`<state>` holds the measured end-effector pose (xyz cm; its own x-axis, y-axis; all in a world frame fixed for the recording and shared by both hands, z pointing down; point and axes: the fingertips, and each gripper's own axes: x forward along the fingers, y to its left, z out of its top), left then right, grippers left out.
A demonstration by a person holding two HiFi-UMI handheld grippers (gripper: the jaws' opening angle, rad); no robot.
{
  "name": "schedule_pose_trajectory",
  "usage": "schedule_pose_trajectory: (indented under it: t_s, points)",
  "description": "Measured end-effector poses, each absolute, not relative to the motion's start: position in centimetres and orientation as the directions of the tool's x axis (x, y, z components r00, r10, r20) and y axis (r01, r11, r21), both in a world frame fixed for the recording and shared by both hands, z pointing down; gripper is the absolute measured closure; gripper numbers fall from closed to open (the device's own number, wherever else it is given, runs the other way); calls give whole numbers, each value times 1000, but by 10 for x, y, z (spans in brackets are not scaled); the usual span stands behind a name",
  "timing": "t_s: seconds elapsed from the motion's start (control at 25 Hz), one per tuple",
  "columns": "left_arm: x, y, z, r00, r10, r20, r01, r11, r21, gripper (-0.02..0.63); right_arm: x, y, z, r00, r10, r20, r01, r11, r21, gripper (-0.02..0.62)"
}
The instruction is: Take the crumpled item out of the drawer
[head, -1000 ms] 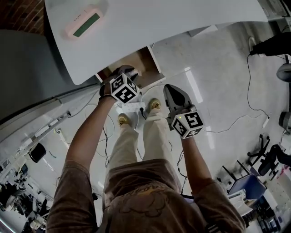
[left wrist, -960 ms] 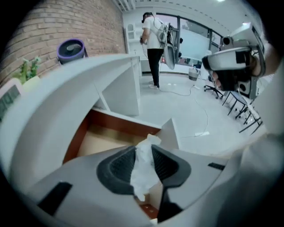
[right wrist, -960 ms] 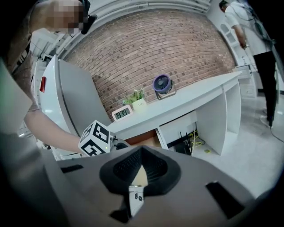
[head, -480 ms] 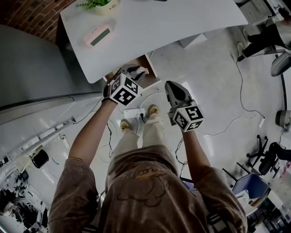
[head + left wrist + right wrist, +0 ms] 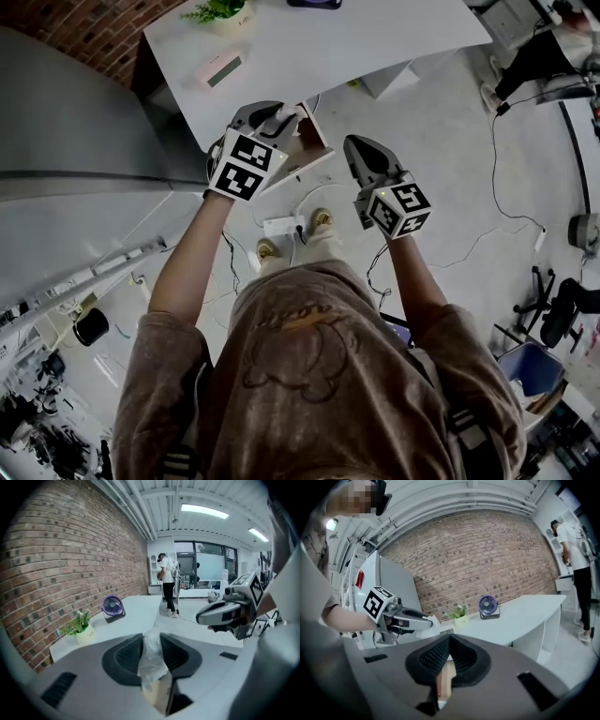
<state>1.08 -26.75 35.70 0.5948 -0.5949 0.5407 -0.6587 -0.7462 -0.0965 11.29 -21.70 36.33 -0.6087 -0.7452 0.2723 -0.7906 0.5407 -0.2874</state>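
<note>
In the upper middle of the head view, the left gripper point(image 5: 274, 116) has its jaws clamped on the crumpled item point(image 5: 287, 116), a pale wad held over the open drawer point(image 5: 314, 142) by the table point(image 5: 375, 42) edge. Further right, the right gripper point(image 5: 360, 146) has its jaws together and is empty.

Brown T-shirt point(image 5: 309, 375), beige trousers point(image 5: 314, 251); grey left tongs point(image 5: 291, 112), right tongs point(image 5: 355, 142) (checkered cubes point(image 5: 242, 166)).

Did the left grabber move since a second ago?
Yes. The left gripper, shut on the crumpled item, has come up from the drawer: earlier it sat below the white desk's edge, now its tip overlaps that edge.
</note>
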Motion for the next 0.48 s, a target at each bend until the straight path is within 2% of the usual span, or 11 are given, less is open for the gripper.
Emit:
schedule_pose_trajectory:
  t_s: [0.24, 0.48]
  points:
    - [-17, -250, 295, 621, -666, 413, -713, -699, -55, 492, 92, -206, 325, -642, -726, 247, -767, 595, -243, 597]
    - [-50, -229, 264, 595, -725, 346, -766, -642, -28, 492, 79, -202, 301, -676, -697, 238, -736, 644, -207, 597]
